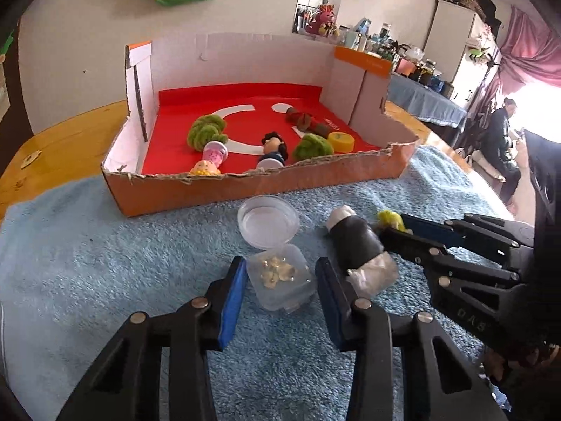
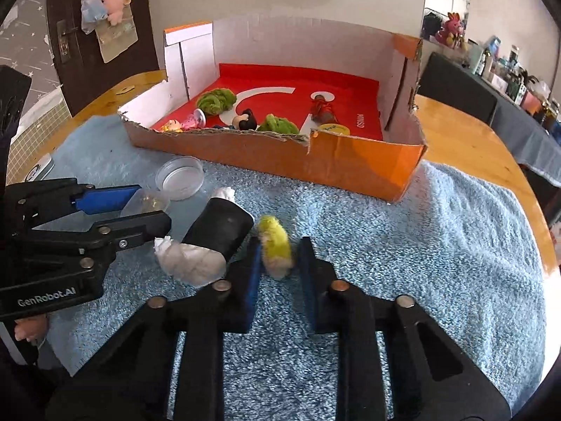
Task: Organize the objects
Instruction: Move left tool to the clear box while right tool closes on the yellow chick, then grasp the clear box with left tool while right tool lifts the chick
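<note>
Small clear box [image 1: 280,280] on blue towel [image 1: 105,245], just before cardboard tray [image 1: 245,189]; left gripper [image 1: 277,301] pads flank it, contact unclear. Yellow fuzzy toy [image 2: 277,245] farther right of tray front, pinched by right gripper [image 2: 278,266]. Black roll [image 1: 357,242] lies between box and toy

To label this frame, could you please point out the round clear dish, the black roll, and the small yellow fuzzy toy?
Round clear dish [image 1: 268,221], left wrist view, centre of its base.
Black roll [image 2: 221,233], right wrist view, middle of its black wrap.
Small yellow fuzzy toy [image 2: 275,242], right wrist view, its yellow upper body.
</note>
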Motion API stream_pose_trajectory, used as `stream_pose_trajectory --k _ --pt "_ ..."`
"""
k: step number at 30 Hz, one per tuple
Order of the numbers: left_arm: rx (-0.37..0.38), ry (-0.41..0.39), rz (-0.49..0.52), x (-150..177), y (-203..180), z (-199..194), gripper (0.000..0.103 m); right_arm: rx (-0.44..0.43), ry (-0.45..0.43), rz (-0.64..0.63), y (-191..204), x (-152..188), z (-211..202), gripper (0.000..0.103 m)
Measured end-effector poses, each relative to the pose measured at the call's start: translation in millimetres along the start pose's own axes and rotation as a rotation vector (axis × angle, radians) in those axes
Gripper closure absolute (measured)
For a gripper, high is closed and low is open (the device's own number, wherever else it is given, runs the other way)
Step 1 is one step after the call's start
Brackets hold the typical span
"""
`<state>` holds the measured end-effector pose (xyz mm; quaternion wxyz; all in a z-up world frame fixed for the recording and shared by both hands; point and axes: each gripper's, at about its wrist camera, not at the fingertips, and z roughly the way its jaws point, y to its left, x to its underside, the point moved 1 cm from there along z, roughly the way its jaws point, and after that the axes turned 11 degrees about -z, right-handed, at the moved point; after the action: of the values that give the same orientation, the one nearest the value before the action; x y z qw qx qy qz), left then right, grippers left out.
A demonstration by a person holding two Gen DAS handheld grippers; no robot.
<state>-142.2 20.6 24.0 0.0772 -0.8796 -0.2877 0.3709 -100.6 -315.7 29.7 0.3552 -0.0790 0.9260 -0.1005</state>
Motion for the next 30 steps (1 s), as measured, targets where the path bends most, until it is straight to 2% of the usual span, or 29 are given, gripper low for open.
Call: stream_pose_trajectory --k 19,30 --pt "-0.011 -0.062 -0.025 0.8 6.1 -24.0 0.061 0.046 -0.084 -0.017 -3.6 -4.7 -26.7 0.087" --pt "-0.005 -0.105 -0.02 -1.3 3.9 -41.3 0.061 0.043 -0.138 -0.025 -11.7 -8.1 -46.2 0.087"
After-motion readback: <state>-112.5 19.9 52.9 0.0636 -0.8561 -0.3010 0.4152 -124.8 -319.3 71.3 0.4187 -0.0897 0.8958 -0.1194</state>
